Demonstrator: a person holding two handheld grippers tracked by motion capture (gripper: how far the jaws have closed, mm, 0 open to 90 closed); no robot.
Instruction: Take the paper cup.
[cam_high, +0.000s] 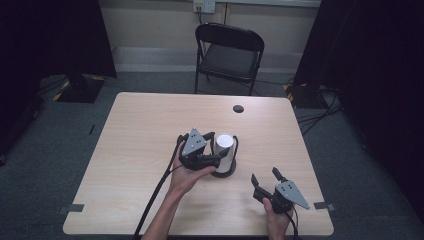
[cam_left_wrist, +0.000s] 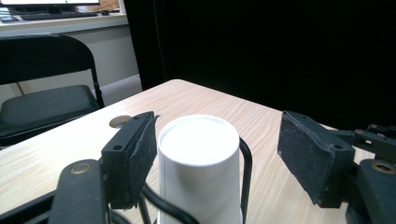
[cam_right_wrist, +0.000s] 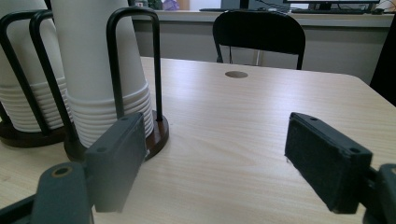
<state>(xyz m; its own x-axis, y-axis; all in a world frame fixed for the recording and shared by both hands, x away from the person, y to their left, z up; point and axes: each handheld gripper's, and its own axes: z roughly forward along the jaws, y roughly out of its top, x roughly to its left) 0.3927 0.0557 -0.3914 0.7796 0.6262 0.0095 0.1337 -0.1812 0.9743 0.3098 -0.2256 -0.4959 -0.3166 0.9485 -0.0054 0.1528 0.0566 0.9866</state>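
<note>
Your left gripper (cam_high: 212, 146) brackets the upright stack of white paper cups (cam_left_wrist: 198, 163) in its black wire holder (cam_right_wrist: 133, 74) mid-table, jaws apart, one pad touching; your right gripper (cam_high: 266, 178), also agape, sits farther off.

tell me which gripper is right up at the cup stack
The left gripper: its open jaws sit either side of the white cup stack in its black holder. The right gripper hangs open, apart from it.

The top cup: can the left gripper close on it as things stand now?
Probably yes. The left gripper is open with its jaws on both sides of the top cup; only the holder's black wire loop runs beside it.
</note>
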